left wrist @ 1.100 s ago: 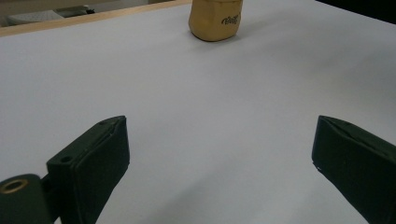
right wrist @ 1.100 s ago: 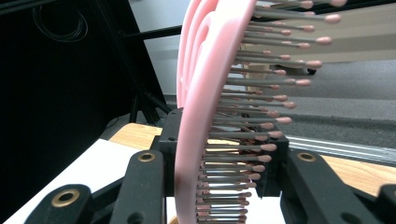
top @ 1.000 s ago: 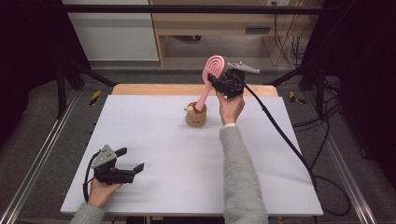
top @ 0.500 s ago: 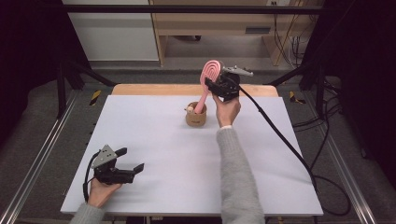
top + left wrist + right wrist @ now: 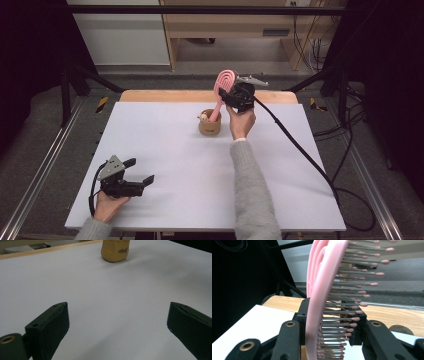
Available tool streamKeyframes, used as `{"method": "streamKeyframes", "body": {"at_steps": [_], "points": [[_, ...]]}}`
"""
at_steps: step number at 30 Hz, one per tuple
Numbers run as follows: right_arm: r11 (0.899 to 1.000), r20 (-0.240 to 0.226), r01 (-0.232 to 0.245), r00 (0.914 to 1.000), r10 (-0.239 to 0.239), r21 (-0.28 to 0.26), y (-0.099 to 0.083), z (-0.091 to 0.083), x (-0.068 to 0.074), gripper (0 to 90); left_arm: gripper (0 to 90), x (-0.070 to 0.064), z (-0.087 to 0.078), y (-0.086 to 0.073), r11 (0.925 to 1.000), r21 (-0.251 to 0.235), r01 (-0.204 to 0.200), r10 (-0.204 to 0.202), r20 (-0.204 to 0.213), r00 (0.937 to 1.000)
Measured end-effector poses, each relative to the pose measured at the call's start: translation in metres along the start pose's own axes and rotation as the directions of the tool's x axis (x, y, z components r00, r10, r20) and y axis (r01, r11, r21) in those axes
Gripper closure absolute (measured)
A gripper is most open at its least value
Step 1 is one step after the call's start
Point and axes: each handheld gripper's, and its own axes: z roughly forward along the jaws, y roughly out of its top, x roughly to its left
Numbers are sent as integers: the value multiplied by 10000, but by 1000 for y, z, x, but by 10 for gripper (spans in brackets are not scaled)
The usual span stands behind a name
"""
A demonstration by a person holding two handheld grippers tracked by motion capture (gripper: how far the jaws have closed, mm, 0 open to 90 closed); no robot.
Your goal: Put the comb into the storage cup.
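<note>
**Pink hairbrush held over a small tan cup at the far side of a white bench**

In the right gripper view the pink hairbrush is cut off at the top and bottom edges, so its handle end is out of frame there. It stands between the jaws of the right claw, bristles toward the right-hand jaw, and the jaws are closed on its head. A round brown rim low at the right of that view is too cropped to identify.

In the high view the right claw is raised above the far middle of the bench. The brush runs on a steep slant: its oval head is up beside the claw, its handle points down and toward the person into the tan cup, just below the claw. The handle's lower end is hidden inside the cup. A small pale item at the cup's rim is too small to make out.

The left claw rests low at the near left corner, well apart from the cup, jaws spread wide and holding nothing. Its own view shows the cup far ahead, top cut off.
</note>
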Motion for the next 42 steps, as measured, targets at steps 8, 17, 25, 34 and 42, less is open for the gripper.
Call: {"method": "streamKeyframes", "body": {"at_steps": [8, 17, 25, 34, 42], "points": [[9999, 47, -139, 9999, 139, 8, -6, 3, -1, 632, 40, 1, -1, 0, 10000, -32, 34, -34, -8, 10000], [9997, 94, -213, 9997, 213, 85, -12, 5, -3, 632, 40, 1, 0, 0, 10000, -25, 22, -22, -12, 10000], [9993, 103, -347, 9994, 345, 143, -18, 6, -6, 632, 39, 0, 0, 0, 10000, 7, 14, -14, -25, 10000], [9988, 122, -463, 9989, 461, 126, -23, 7, -10, 631, 40, 0, 0, 0, 10000, 9, 6, -6, -26, 10000], [9981, 51, -610, 9981, 610, 33, -25, 4, -15, 626, 40, 0, 0, 0, 10000, -1, 19, -19, -18, 10000]]}}
